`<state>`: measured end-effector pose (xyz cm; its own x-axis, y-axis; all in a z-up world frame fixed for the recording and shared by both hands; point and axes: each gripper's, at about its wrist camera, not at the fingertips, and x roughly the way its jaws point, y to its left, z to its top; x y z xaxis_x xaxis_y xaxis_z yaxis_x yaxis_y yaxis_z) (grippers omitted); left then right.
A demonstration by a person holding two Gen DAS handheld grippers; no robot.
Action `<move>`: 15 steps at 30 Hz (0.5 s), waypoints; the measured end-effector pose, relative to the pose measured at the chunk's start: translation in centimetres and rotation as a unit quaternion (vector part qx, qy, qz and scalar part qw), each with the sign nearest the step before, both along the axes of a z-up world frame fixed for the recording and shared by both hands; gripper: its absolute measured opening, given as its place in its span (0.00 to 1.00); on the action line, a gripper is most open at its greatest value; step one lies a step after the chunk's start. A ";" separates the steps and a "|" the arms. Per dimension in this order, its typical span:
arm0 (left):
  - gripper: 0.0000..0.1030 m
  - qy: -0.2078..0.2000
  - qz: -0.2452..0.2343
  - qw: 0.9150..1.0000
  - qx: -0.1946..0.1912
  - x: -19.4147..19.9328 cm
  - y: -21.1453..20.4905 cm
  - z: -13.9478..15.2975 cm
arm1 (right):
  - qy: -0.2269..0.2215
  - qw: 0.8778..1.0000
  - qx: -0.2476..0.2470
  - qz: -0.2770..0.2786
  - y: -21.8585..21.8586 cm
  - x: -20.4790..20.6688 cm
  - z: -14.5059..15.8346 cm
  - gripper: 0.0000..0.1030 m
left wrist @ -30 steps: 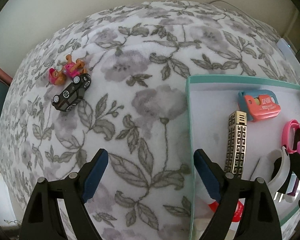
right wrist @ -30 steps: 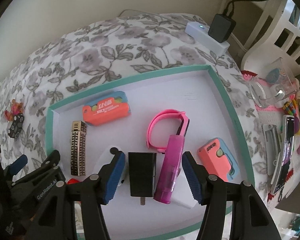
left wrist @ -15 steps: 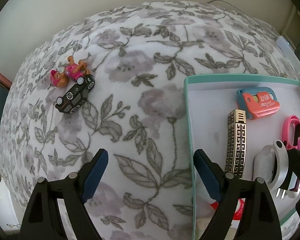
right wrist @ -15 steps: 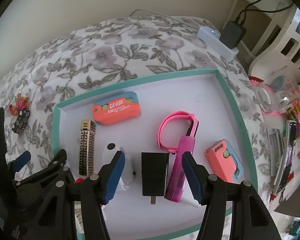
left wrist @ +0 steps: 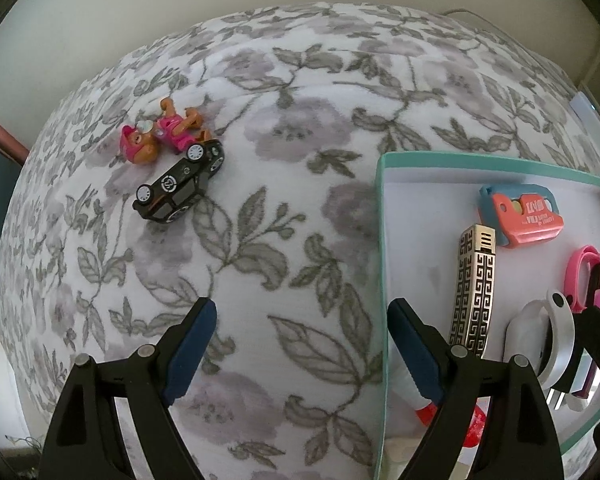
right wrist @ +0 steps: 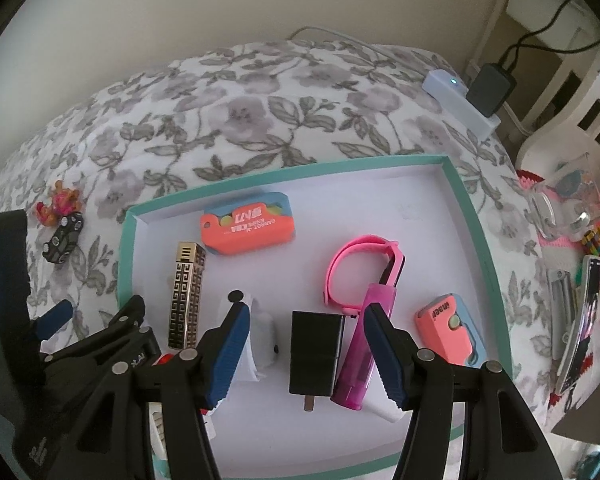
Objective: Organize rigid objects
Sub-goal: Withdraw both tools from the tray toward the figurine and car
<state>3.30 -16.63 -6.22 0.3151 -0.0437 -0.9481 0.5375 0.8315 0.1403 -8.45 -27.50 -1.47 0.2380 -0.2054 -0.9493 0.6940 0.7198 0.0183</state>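
Most things already lie in the tray [right wrist: 474, 236] on the bed [left wrist: 300, 100]; the car [left wrist: 178, 188] and figure [left wrist: 162, 136] remain outside, touching; left tongs [left wrist: 302, 346] gape empty toward them, probably to fetch; right tongs [right wrist: 306, 350], wide and empty, hover over the tray.

The left gripper [left wrist: 302, 346] hangs with jaws spread wide and empty just outside the tray's [left wrist: 381, 240] left rim, while the right gripper [right wrist: 306, 354] hovers above the tray's near end, likewise wide and empty.
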 end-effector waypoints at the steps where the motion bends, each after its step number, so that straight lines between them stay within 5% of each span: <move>1: 0.86 0.001 0.000 1.000 0.000 0.1 0.1 0.0 | -0.002 1.000 -0.001 0.001 0.1 0.1 0.1 0.61; 15: 0.86 -0.006 -0.007 1.000 -0.030 1.4 1.4 2.5 | -0.025 1.000 0.000 0.019 1.8 2.2 1.0 0.61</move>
